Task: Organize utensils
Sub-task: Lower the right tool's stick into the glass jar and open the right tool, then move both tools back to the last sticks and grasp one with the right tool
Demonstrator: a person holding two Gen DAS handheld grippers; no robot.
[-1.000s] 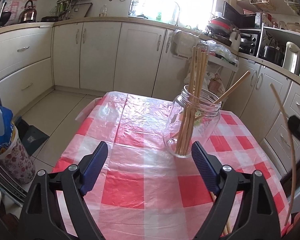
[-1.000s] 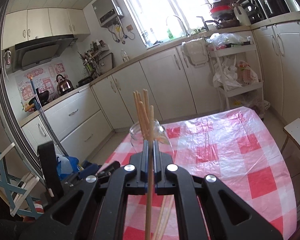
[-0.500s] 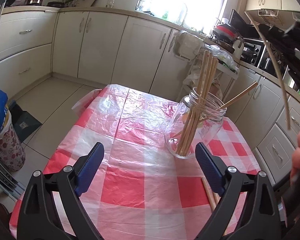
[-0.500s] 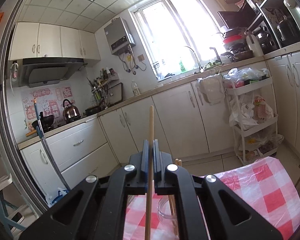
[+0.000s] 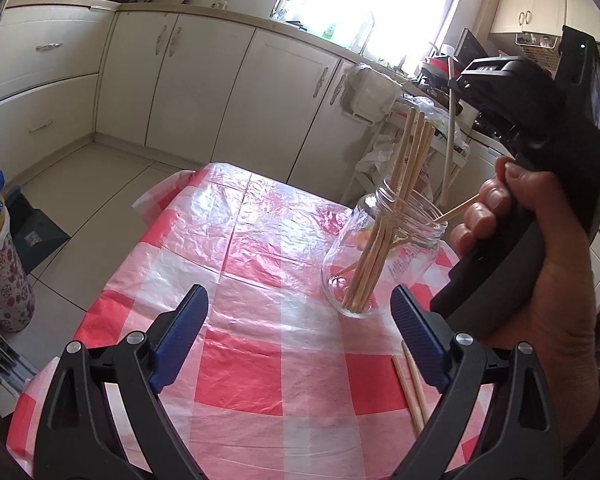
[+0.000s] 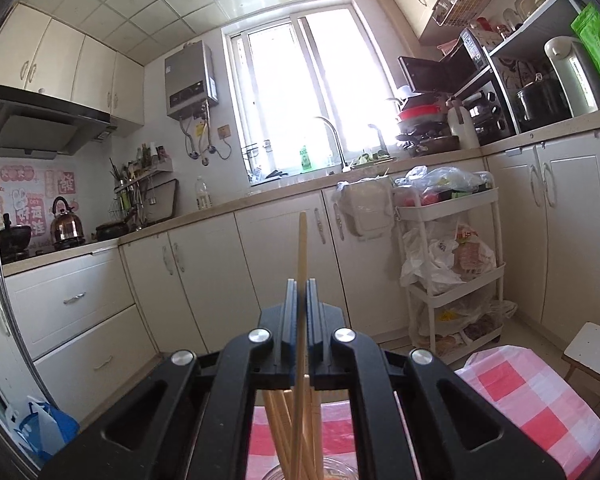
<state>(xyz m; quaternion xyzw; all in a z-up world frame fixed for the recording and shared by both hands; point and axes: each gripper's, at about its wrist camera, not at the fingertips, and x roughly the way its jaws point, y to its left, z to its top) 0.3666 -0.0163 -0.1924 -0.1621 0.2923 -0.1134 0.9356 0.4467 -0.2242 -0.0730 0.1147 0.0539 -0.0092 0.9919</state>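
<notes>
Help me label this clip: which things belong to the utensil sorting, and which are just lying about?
Job:
glass jar
chopsticks in jar
chopstick in right gripper
loose chopsticks on table

Lying about:
kettle
trolley
blue bag

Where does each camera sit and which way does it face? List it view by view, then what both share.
Left wrist: sits on the open left gripper, looks down the checked table at the jar; the right hand shows.
Right wrist: sits on the right gripper, faces the window; its fingers pinch one chopstick.
Shared: jar, chopsticks in it, table, cabinets.
</notes>
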